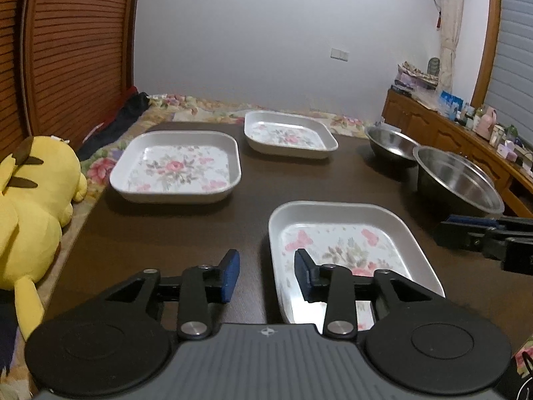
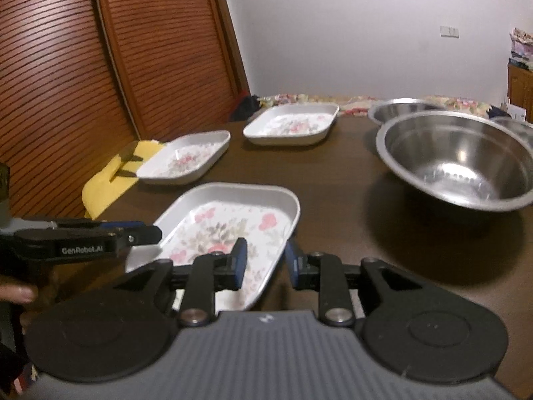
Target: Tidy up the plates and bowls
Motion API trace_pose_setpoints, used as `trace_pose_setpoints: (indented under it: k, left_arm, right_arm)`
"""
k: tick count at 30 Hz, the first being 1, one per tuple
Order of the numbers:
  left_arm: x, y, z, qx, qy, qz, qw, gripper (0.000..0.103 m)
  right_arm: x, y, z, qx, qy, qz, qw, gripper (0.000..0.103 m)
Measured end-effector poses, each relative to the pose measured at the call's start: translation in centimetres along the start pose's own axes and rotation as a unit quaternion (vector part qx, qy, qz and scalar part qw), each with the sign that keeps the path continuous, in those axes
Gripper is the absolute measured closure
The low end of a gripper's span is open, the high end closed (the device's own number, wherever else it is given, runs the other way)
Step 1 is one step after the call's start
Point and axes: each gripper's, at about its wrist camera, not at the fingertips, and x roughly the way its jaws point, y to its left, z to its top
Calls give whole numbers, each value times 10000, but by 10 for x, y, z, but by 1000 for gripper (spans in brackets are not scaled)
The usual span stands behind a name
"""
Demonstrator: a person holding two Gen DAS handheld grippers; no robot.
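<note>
So both grippers are tilted down a bit toward the dark table, sitting at the near edge on either side of the nearest plate.

The left gripper has its jaws parted. The plate's left rim runs up between its two blue pads, one pad outside over the table, the other over the floral bottom. Neither pad is pressing on the rim as far as I can see, so it's got hold of nothing.

The right gripper is straddling the opposite rim the same way: left pad over the flower print, right pad outside. The gap is narrower than on the left one, but there's still daylight around the rim, so no grip there either. In the right wrist view you can see part of a hand at the far left edge, below the other gripper.

Further back on the left is a second floral plate, and a third one sits beyond it toward the far edge. On the right are two steel bowls, a nearer bowl and a far bowl just behind it. A yellow plush lies off the table's left side.
</note>
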Motion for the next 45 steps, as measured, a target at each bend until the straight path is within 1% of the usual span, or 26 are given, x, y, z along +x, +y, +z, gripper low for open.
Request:
trace_pose_setpoints:
  k: [2,8,12,15,19,21,23,29,37,45]
  left_arm:
    - [-2,1,6,40,-70,29,10000,59]
    - [-2,10,24,110,-217,141,9996,58]
    - [-2,19,35,156,-306,250,9991,58]
    - [-2,29,45,179,-363,334,9986,56]
    - [4,47,58,218,-418,472,9978,50]
    - [8,57,65,234,-420,531,9974,49]
    - [13,66,70,214,-424,579,9972,49]
    - [27,98,84,79,-391,578,9975,47]
    - [58,133,92,49,-184,588,9981,48]
    - [86,163,86,-103,95,517,9986,61]
  right_arm:
    - [-2,1,7,-48,-71,16,10000,68]
    - [-7,14,31,-338,-259,109,9990,63]
    - [-12,24,46,-435,-465,214,9977,61]
    - [-10,31,58,-484,-537,292,9970,61]
    - [-3,39,71,-589,-563,395,9959,60]
    - [4,43,79,-651,-550,459,9953,59]
    - [11,48,84,-653,-528,499,9952,53]
    - [44,58,101,-572,-345,617,9959,50]
    - [92,70,114,-653,140,573,9961,50]
    - [141,78,113,-600,623,571,9946,50]
